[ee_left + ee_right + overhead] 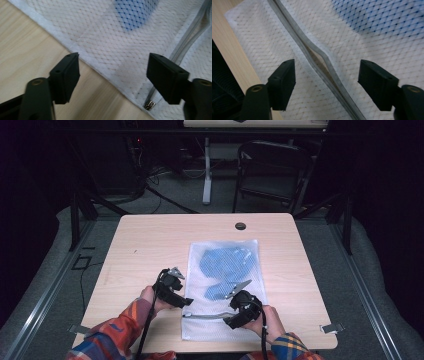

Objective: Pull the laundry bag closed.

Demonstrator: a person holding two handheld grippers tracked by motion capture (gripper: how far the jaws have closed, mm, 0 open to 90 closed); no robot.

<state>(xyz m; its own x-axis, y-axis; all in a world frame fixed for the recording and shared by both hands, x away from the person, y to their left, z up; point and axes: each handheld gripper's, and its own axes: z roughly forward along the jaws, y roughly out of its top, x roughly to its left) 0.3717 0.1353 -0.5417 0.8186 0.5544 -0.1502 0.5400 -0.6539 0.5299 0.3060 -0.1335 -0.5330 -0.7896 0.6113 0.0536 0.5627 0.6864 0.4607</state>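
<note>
two grippers hover low over a white mesh bag (224, 285) that lies flat on a pale wooden table (150, 245), toward its near edge. blue cloth (225, 265) shows through the mesh. the left gripper (187, 301) sits at the bag's near left corner, jaws spread, the corner and zipper pull (149, 105) between them but unpinched. the right gripper (229, 322) hangs over the grey zipper (322, 67), jaws apart, gripping nothing; the zipper gapes slightly there. beyond the table the room is dark: grey floor, a black chair (270, 170), a white desk leg (207, 170), trailing cables.
</note>
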